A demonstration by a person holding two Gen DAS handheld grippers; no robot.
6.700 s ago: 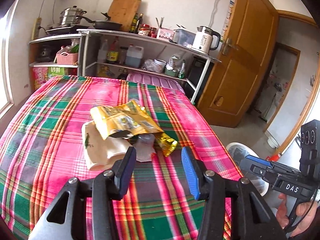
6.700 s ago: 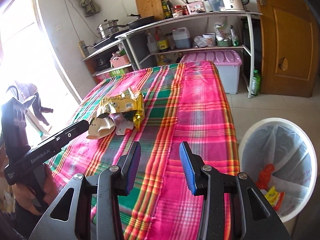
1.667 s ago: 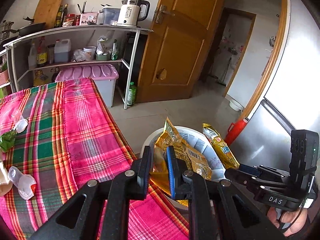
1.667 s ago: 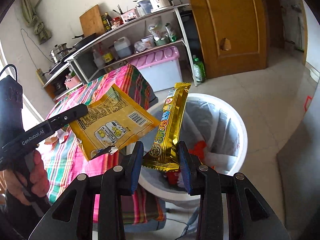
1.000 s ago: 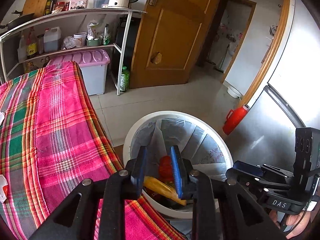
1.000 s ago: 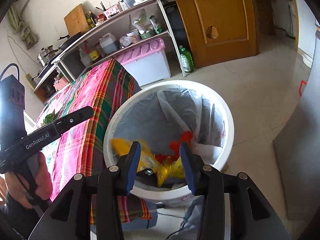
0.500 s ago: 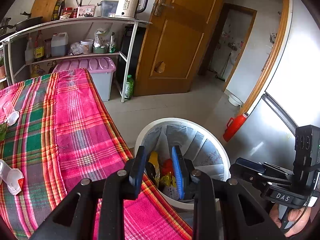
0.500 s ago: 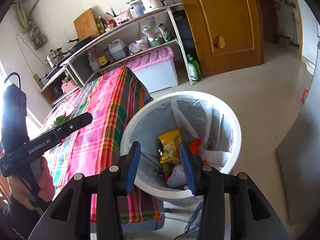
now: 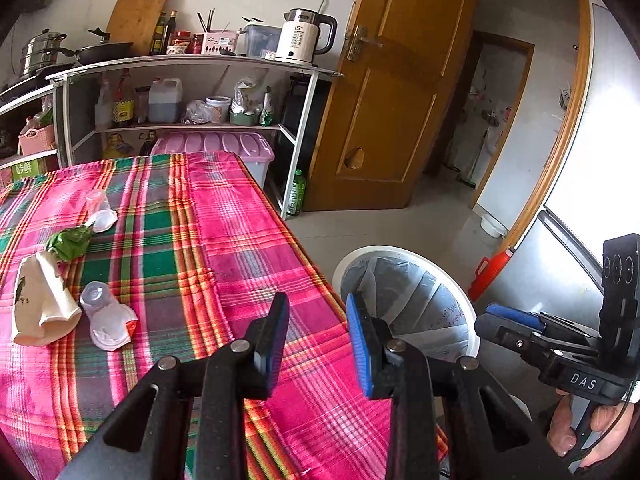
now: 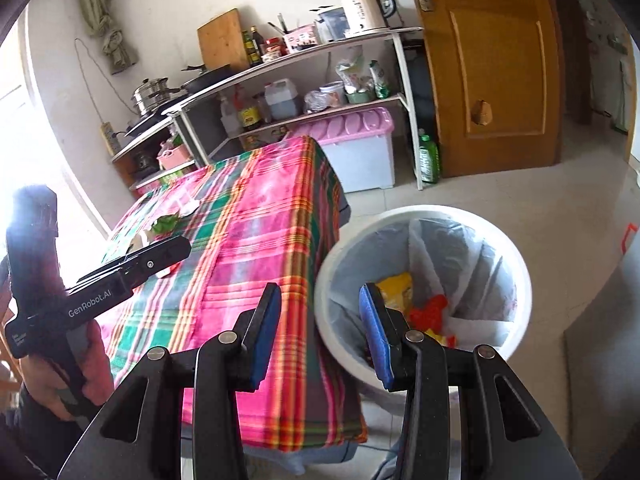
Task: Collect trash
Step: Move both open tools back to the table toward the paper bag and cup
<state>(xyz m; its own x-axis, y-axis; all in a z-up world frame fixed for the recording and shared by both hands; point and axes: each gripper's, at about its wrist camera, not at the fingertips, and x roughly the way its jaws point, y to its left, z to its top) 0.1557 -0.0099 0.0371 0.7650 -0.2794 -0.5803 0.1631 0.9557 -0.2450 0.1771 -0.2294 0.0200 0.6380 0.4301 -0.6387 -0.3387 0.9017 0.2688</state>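
Note:
Both grippers are empty. My left gripper point(image 9: 317, 312) hovers over the near right edge of the plaid tablecloth point(image 9: 240, 240), its jaws opening with nothing between them. Trash lies at the cloth's left: a crumpled white paper bag point(image 9: 38, 300), a clear plastic cup point(image 9: 106, 322), a green wrapper point(image 9: 68, 242) and another clear cup point(image 9: 100, 210). The white bin point(image 9: 404, 300) stands on the floor right of the table. My right gripper point(image 10: 318, 312) is open between the table edge and the bin point(image 10: 424, 280). A yellow packet point(image 10: 394, 286) and red scraps point(image 10: 428, 314) lie in the bin.
A metal shelf rack point(image 9: 192, 92) with a kettle point(image 9: 302, 36), bottles and pans lines the far wall. A pink-lidded storage box point(image 9: 216, 148) sits under it. A wooden door point(image 9: 384, 112) stands to the right. A red canister point(image 9: 490, 272) is behind the bin.
Both grippers have swung from above the bin back toward the table. The trash on the cloth has come into the left wrist view. The left jaws have widened.

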